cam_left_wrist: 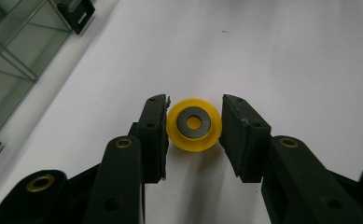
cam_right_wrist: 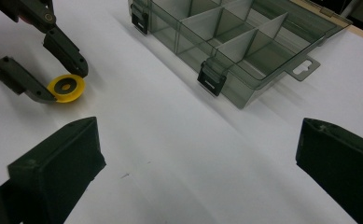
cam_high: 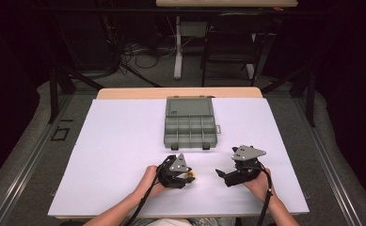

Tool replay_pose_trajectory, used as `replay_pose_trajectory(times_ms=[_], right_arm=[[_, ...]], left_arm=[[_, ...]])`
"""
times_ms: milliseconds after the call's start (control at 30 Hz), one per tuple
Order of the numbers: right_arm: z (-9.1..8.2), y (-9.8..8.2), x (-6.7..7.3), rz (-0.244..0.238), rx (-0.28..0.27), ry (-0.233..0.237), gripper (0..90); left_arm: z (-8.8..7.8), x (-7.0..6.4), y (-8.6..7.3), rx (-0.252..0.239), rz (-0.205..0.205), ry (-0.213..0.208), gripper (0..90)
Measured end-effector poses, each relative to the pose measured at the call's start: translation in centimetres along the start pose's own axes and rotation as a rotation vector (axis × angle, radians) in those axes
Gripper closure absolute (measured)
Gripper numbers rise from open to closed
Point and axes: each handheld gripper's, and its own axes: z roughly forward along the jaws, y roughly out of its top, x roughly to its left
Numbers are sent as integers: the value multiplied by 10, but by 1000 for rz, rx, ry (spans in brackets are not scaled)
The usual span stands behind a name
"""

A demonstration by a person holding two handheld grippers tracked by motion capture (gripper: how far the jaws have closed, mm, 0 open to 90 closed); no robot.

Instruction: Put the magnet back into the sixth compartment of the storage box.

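A yellow disc (cam_left_wrist: 193, 140) with a dark metal ring around its centre hole lies flat on the white table sheet (cam_high: 124, 141). My left gripper (cam_left_wrist: 195, 106) is shut on it, one black pad against each side of its rim. In the high view the disc (cam_high: 190, 175) peeks out at the left gripper's tip, near the front middle of the table. The right gripper view shows the disc (cam_right_wrist: 66, 87) at upper left between the left gripper's fingers (cam_right_wrist: 67, 51). My right gripper (cam_right_wrist: 198, 135) stands wide open over bare sheet, low at the front right (cam_high: 224, 177), with nothing between its pads.
A smoky clear compartment box (cam_high: 190, 123) lies open at the table's middle back, its lid folded away and its dividers showing (cam_right_wrist: 244, 42). Its black latches (cam_right_wrist: 212, 79) face me. A chair (cam_high: 232, 42) and cables stand on the floor beyond the table.
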Motion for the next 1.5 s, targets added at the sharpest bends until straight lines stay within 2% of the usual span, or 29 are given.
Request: replay_pose_trajectory(times_ms=[900, 1500], right_arm=[[1, 0, 1, -5, -2, 0, 0], [0, 1, 1, -3, -9, -1, 0]], left_arm=[[-18, 35, -12, -21, -64, 114, 622], [-24, 45, -16, -30, -94, 161, 622]])
